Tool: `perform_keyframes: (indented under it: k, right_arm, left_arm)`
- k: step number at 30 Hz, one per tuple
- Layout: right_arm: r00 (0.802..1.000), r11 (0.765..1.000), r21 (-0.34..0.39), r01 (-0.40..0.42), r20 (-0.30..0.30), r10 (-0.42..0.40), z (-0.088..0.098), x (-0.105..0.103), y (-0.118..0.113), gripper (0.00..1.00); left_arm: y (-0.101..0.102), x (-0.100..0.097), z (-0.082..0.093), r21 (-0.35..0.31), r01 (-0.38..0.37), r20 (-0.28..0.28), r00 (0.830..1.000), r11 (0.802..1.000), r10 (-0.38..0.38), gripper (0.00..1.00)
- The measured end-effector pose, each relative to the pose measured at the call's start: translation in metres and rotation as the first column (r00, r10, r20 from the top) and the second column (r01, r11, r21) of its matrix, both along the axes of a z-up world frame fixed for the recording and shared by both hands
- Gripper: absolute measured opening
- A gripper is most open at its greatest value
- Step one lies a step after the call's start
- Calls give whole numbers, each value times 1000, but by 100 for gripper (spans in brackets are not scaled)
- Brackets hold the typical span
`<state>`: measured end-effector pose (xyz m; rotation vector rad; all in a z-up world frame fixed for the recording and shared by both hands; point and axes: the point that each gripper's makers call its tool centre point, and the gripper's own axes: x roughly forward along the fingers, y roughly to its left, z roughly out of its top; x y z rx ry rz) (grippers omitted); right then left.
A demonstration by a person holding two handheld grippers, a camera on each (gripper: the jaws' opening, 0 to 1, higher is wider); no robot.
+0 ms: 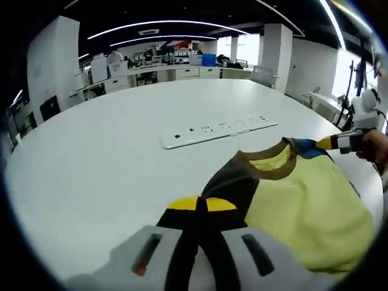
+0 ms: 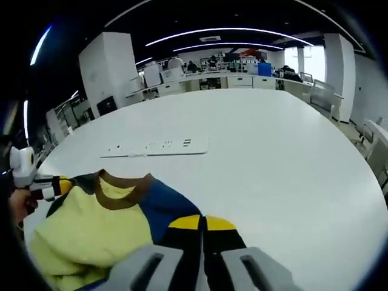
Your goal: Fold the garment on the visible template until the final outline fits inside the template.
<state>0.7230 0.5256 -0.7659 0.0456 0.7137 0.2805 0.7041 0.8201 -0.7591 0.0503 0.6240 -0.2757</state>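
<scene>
On the wide white tabletop (image 1: pixel 109 163) lies a pale yellow garment (image 1: pixel 303 212) with a brown collar (image 1: pixel 267 162), dark brown on one shoulder and blue on the other. Seen from the left gripper view, the left gripper (image 1: pixel 202 245) has its grey fingers (image 1: pixel 148 254) drawn close together on a dark strip of the garment's sleeve, whose yellow band sits just ahead of them. At the far right of that view the other gripper reaches the blue shoulder. Seen from the right gripper view, the right gripper (image 2: pixel 203 257) likewise has its fingers (image 2: pixel 248 270) pinched on a dark sleeve edge with a yellow band (image 2: pixel 201 223), next to the blue panel (image 2: pixel 160 209). Beyond the garment, apart from it, a flat white strip with dark markings (image 1: pixel 218 129) rests on the tabletop; it may be a power strip, though the detail is too small to be sure. Office desks and cabinets (image 2: pixel 106 70) stand in the background.
</scene>
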Motion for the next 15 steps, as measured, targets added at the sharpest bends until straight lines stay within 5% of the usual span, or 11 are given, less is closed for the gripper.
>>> perform_keyframes:
  k: [8,15]
  right_arm:
    - [1000,1000,-6,11,-17,-11,-3,0,-2,0]
    - [1000,1000,-24,2,0,-2,8,-7,0,39]
  left_arm:
    - [8,-3,4,-7,-18,8,1000,1000,18,10]
    - [16,-10,23,0,-30,53,998,1000,30,38]
